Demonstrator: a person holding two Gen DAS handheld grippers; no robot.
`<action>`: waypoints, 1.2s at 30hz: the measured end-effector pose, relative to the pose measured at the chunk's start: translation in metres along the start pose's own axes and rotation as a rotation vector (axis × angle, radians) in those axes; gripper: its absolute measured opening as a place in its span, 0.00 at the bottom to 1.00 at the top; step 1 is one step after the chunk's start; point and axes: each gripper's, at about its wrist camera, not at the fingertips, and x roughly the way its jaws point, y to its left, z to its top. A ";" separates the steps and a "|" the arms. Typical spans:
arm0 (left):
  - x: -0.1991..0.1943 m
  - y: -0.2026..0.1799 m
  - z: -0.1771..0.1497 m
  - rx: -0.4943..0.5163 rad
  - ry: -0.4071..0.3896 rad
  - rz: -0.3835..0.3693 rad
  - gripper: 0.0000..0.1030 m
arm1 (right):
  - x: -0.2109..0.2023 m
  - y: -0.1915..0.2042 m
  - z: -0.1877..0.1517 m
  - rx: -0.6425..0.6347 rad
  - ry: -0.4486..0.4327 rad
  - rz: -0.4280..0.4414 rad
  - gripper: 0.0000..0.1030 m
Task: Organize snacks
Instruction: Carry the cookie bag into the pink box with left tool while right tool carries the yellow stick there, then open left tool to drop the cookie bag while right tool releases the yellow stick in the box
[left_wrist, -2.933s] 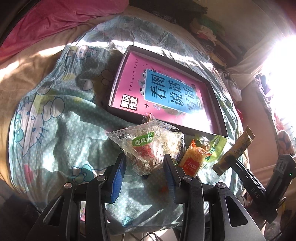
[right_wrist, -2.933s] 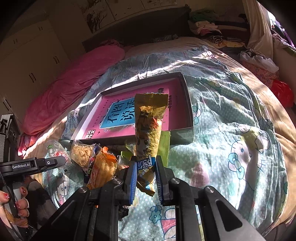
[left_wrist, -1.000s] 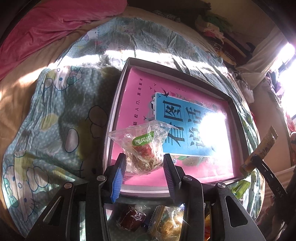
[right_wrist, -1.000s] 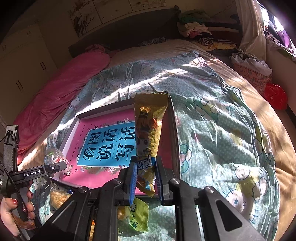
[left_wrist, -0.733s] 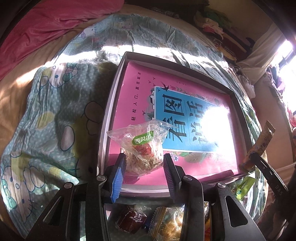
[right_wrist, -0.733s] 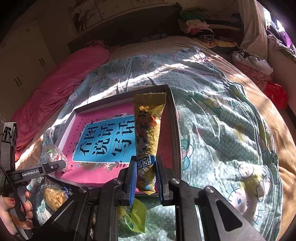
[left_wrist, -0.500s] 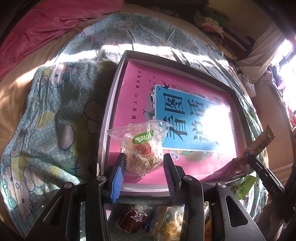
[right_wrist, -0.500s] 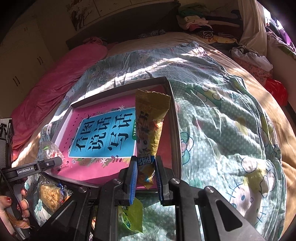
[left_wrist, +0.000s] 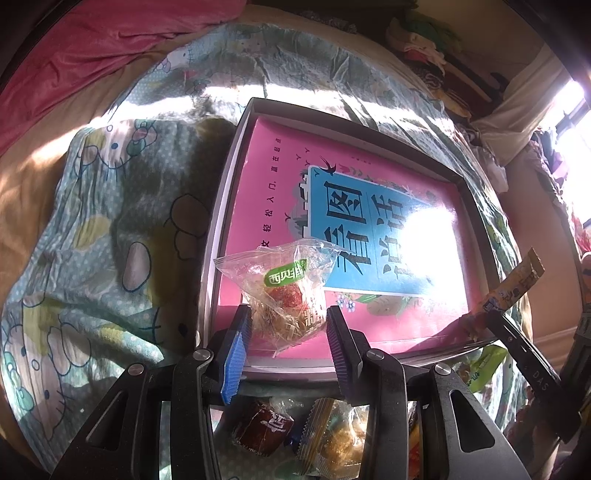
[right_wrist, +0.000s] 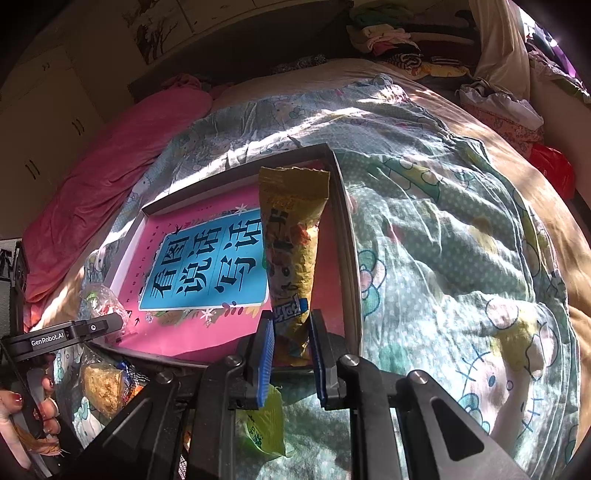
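Note:
My left gripper (left_wrist: 286, 328) is shut on a clear snack bag (left_wrist: 284, 291) with a green label, held over the near left corner of the shallow box (left_wrist: 221, 206) with a pink and blue printed floor. My right gripper (right_wrist: 290, 332) is shut on a long yellow snack packet (right_wrist: 291, 236), held upright over the box's near right corner (right_wrist: 349, 258). The yellow packet (left_wrist: 515, 288) and right gripper also show at the right edge of the left wrist view. The clear bag (right_wrist: 98, 301) shows at the left of the right wrist view.
The box lies on a cartoon-print quilt (right_wrist: 443, 240) on a bed. Loose snacks lie in front of the box: a brown wrapped cake (left_wrist: 264, 428), a golden pastry pack (left_wrist: 332, 439) and a green packet (right_wrist: 262, 424). A pink blanket (right_wrist: 110, 177) lies at the far left.
Both grippers have carried their snacks forward from the pile in front of the box to above its near edge. In the last second both sank a little closer to the box floor.

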 end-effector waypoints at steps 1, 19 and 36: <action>0.000 0.000 0.000 -0.001 0.000 -0.002 0.42 | -0.001 0.000 0.000 0.003 0.000 0.002 0.19; -0.007 0.003 -0.003 0.001 -0.009 0.008 0.45 | -0.007 0.000 -0.003 0.017 -0.006 0.011 0.23; -0.024 0.002 -0.004 0.003 -0.043 -0.006 0.59 | -0.015 0.002 -0.006 0.021 -0.022 0.013 0.31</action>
